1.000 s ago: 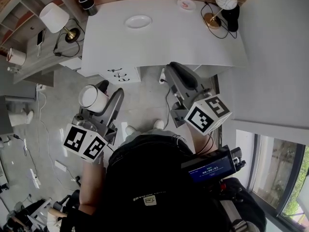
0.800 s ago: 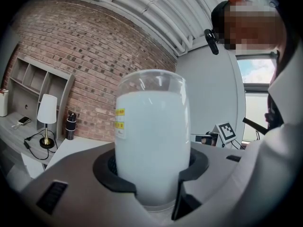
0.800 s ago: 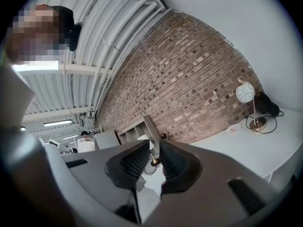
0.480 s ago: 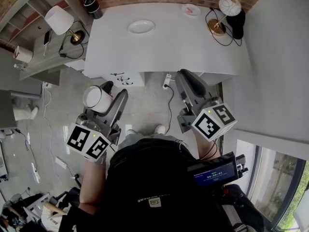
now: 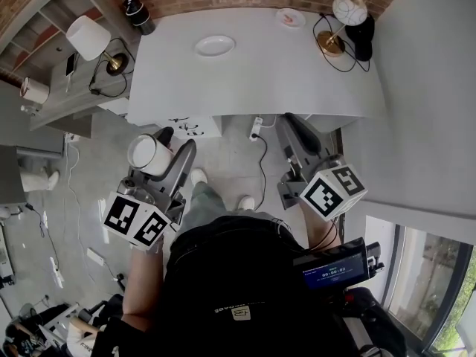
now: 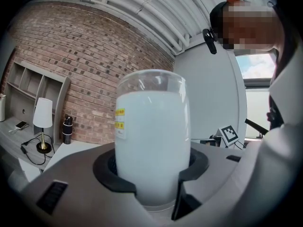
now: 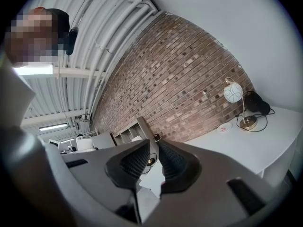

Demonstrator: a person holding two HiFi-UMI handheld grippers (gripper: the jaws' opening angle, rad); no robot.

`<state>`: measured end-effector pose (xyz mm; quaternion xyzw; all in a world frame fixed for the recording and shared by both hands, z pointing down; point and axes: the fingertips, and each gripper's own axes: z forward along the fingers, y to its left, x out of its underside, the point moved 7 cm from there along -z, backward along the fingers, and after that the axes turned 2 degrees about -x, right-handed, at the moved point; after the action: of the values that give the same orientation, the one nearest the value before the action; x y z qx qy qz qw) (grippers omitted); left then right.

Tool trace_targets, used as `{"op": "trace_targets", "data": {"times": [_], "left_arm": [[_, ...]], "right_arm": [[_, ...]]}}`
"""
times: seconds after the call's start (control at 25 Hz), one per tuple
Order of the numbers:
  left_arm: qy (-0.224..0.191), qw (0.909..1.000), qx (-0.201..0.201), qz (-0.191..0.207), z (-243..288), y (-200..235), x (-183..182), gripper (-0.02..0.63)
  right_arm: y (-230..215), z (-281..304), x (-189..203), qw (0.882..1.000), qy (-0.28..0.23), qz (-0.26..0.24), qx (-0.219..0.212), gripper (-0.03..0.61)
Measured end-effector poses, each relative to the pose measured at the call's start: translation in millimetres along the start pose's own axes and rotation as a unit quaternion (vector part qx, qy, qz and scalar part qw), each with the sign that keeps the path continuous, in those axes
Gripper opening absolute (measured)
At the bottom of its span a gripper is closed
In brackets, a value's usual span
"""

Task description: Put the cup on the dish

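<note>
A white cup (image 5: 146, 155) is held upright in my left gripper (image 5: 169, 146), low and left over the floor, short of the table. In the left gripper view the cup (image 6: 152, 136) fills the middle, with the dark pads of my left gripper (image 6: 151, 174) pressed on both its sides. An oval white dish (image 5: 215, 45) lies on the far part of the white table (image 5: 260, 80). My right gripper (image 5: 291, 123) hovers near the table's front edge. In the right gripper view my right gripper (image 7: 154, 162) has its jaws nearly together with nothing between them.
On the table's far right stand a globe lamp (image 5: 346, 10), a dark object and a small pink plate (image 5: 291, 18). A black bottle (image 5: 136, 10) is at the far left corner. A side shelf holds a white lamp (image 5: 88, 37). A cable and socket (image 5: 256, 125) lie under the table's edge.
The person's left foot has stepped forward towards the table. Both grippers keep their places and the cup stays in the left one.
</note>
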<state>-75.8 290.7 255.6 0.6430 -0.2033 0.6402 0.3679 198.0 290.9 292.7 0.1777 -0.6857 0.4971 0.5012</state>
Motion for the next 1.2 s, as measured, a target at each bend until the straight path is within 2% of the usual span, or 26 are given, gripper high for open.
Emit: {"op": "trace_targets", "data": {"times": [0.24, 0.56, 0.72, 0.92, 1.2], "left_arm": [[0.001, 0.9999, 0.015, 0.002, 16, 28, -2, 0.216], [0.002, 0.9993, 0.037, 0.002, 44, 95, -19, 0.216], [0.009, 0.9989, 0.043, 0.015, 60, 126, -25, 0.216], [0.013, 0.9983, 0.057, -0.002, 77, 160, -30, 0.215], [0.018, 0.9970, 0.076, -0.002, 91, 203, -39, 0.216]], "right_arm": [[-1, 22, 1, 1.000, 0.007, -0.009, 0.019, 0.054], [-1, 80, -7, 0.999, 0.007, -0.021, 0.046, 0.054], [-2, 111, -9, 0.998, 0.008, -0.020, 0.057, 0.054], [-5, 140, -13, 0.997, 0.006, -0.023, 0.073, 0.054], [-5, 178, -15, 0.995, -0.002, -0.021, 0.098, 0.054]]}}
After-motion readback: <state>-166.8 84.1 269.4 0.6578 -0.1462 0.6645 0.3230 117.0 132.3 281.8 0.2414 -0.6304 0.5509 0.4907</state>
